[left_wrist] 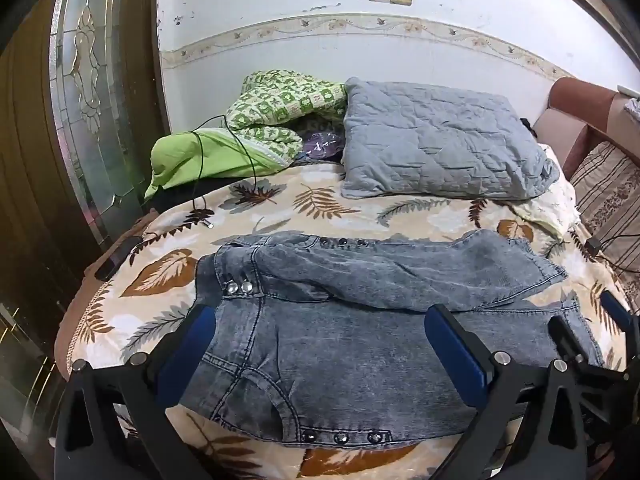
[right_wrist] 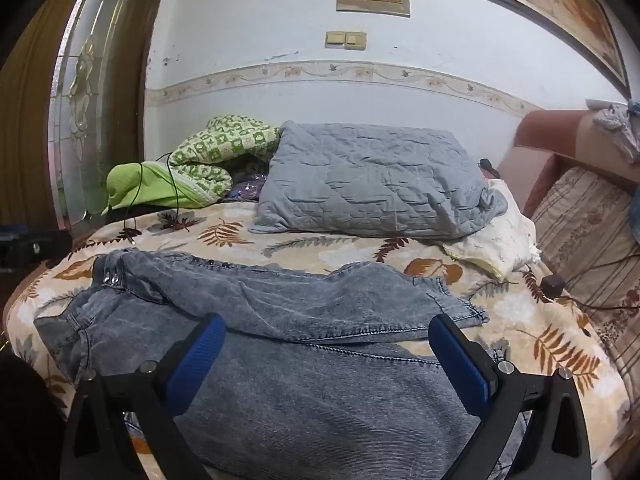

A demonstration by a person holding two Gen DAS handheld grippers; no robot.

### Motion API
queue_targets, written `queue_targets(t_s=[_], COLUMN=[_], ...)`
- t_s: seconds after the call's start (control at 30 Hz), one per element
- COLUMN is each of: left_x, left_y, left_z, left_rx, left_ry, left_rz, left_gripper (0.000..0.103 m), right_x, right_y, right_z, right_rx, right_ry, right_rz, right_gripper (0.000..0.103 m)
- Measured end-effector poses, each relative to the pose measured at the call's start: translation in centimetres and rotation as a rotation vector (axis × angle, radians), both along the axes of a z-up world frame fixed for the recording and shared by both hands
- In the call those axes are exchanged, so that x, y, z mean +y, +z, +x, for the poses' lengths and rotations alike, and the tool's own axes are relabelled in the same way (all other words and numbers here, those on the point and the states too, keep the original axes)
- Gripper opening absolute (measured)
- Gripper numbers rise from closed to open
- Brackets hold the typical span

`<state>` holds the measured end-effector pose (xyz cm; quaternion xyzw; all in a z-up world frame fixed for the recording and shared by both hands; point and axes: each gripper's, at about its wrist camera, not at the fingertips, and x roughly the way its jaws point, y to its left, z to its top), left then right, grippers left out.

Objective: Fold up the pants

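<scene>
Grey acid-wash denim pants [left_wrist: 340, 340] lie spread on a bed with a leaf-print cover [left_wrist: 160, 276]. The waistband with metal studs is at the left, and the far leg lies rumpled across the near one. My left gripper [left_wrist: 320, 344] is open, its blue pads wide apart above the waist and pocket area, holding nothing. My right gripper [right_wrist: 326, 356] is open above the pants [right_wrist: 312, 380] near the legs, empty. The right gripper's blue-tipped finger also shows at the right edge of the left wrist view [left_wrist: 616, 308].
A grey quilted pillow [left_wrist: 436, 148] and a green patterned blanket [left_wrist: 256, 128] with a black cable lie at the far side by the wall. A striped cushion [right_wrist: 588, 224] and brown headboard stand at right. A glass-panelled door [left_wrist: 92, 92] is at left.
</scene>
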<state>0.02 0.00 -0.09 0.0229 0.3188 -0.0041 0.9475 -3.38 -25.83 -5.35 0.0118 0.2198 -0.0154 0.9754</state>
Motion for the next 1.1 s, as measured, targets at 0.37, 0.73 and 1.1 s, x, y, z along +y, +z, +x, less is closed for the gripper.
queue_targets(t_s=[0.37, 0.73, 1.1], left_x=[-0.1, 0.2, 0.3], left_y=[-1.2, -0.8, -0.8], left_z=[0.5, 0.8, 1.2], left_rx=[0.009, 0.012, 0.011], left_ry=[0.018, 0.024, 0.032], left_rz=[0.045, 0.051, 0.027], left_gripper=[0.103, 0.103, 0.103], right_x=[-0.7, -1.0, -0.9], right_y=[0.1, -0.1, -0.3], right_z=[0.2, 0.6, 1.0], right_rx=[0.001, 0.016, 0.024], right_ry=[-0.011, -0.021, -0.023], right_rz=[0.033, 0.059, 0.055], right_gripper=[0.103, 0.103, 0.103])
